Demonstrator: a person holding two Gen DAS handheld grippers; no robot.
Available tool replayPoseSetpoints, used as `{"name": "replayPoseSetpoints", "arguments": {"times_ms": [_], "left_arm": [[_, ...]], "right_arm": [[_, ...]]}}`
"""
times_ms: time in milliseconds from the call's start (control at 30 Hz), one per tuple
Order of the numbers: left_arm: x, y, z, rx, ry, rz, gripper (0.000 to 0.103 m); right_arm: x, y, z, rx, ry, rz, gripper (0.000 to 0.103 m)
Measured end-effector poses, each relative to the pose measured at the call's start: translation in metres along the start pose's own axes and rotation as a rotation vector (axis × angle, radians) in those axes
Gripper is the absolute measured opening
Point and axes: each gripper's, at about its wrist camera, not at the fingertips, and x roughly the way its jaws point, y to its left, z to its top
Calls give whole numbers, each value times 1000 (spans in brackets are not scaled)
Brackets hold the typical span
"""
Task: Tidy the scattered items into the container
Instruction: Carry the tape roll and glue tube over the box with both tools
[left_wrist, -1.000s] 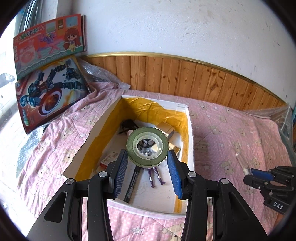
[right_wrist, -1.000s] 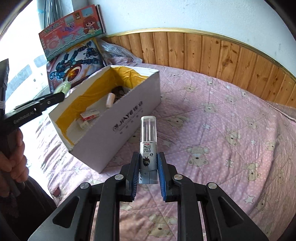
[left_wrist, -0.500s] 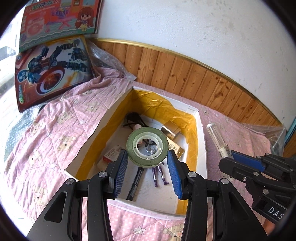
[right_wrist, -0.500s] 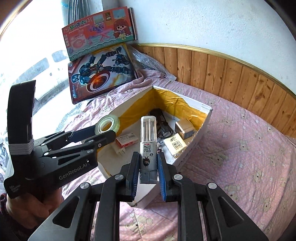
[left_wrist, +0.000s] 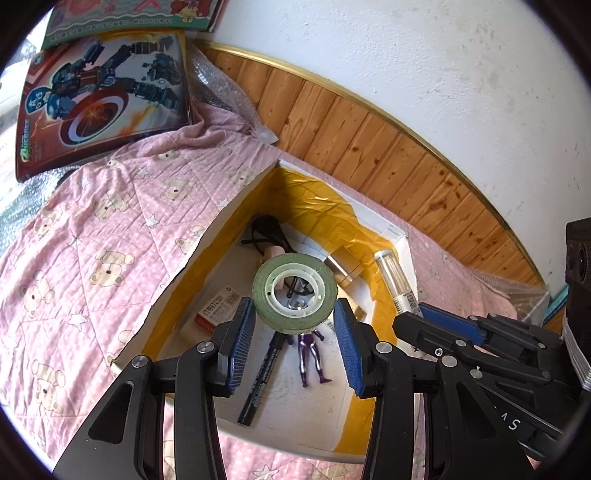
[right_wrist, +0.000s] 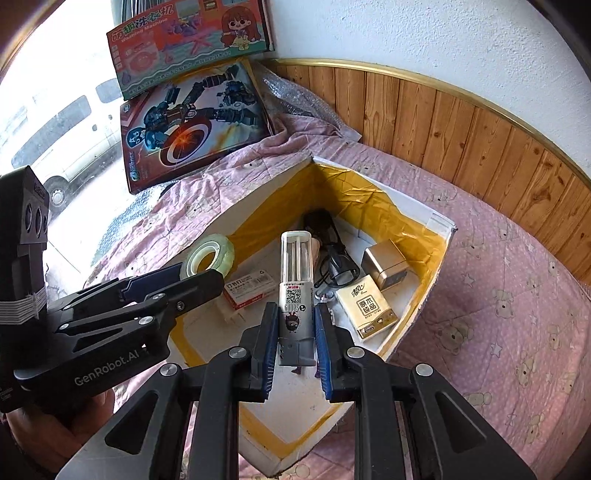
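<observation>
My tape roll hides the box items straight ahead of my left jaws; the black cord beyond shows partly. My arms run off the bottom edge.

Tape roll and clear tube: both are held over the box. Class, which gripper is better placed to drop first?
Probably the left gripper: its tape roll hangs over the box middle. The right gripper holds the clear tube nearer the front edge.
</observation>
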Motion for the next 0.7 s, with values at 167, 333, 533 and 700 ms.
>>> {"name": "replayPoseSetpoints", "arguments": {"times_ms": [167,333,533,700], "left_arm": [[14,2,0,13,27,18,45],[17,3,-6,49,44,38,45],[18,2,-17,82,74,37,45],[24,2,-22,79,102,36,45]], "right_arm": [[16,-3,7,-17,46,-2,21],[34,-12,12,-18,107,10,21],[61,-22,10,-3,231,71,21],[71,-19,7,-48,311,84,21]]}}
